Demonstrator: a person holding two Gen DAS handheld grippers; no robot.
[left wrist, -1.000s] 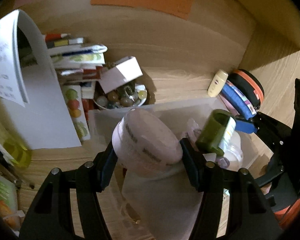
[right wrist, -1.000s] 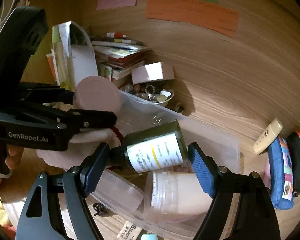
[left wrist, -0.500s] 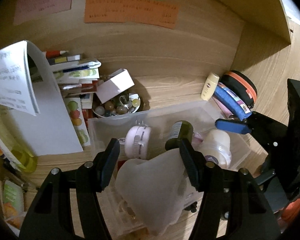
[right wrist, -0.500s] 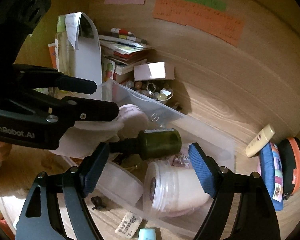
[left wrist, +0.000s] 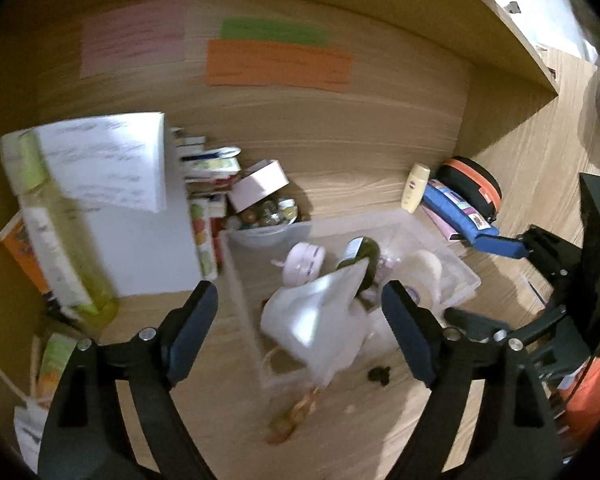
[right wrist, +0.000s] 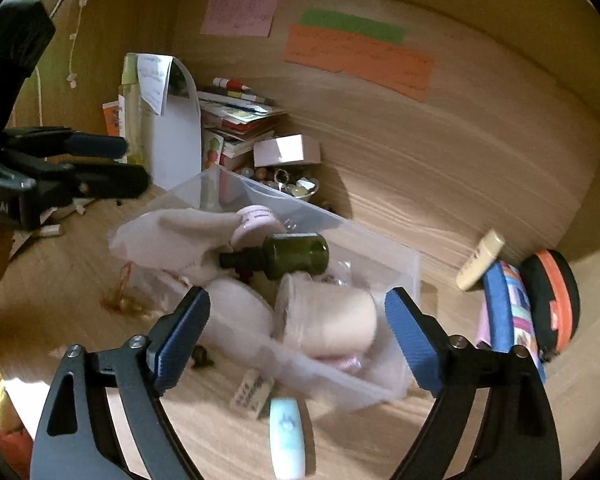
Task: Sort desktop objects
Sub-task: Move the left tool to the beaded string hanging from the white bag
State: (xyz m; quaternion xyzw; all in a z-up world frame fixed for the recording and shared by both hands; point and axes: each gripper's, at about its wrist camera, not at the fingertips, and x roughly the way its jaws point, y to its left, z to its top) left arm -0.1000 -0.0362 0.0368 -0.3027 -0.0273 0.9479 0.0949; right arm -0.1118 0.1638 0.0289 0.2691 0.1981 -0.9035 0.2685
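A: Were either of the tongs carrying anything?

B: No. The left tongs (left wrist: 298,314) and the right tongs (right wrist: 298,326) both stood spread wide with nothing between them, hanging above the clear bin (right wrist: 414,264).

A: And the sorted things?

B: In the bin, mid-worktop, out from the back wall: a pink jar (right wrist: 258,220), a green bottle (right wrist: 296,254) on its side, a cream tub (right wrist: 328,320) and a white bag (right wrist: 172,234) slumped over the bin's left rim.

A: What was loose?

B: A pale blue tube (right wrist: 286,436) and a label (right wrist: 252,392) by the front edge, amber beads (left wrist: 296,412) left of the bin, a cream tube (right wrist: 480,260) toward the right rear corner.

A: The risk?

B: I judged the bag worst: draped that way, a passing finger could drag it out, and the lying bottle might roll.
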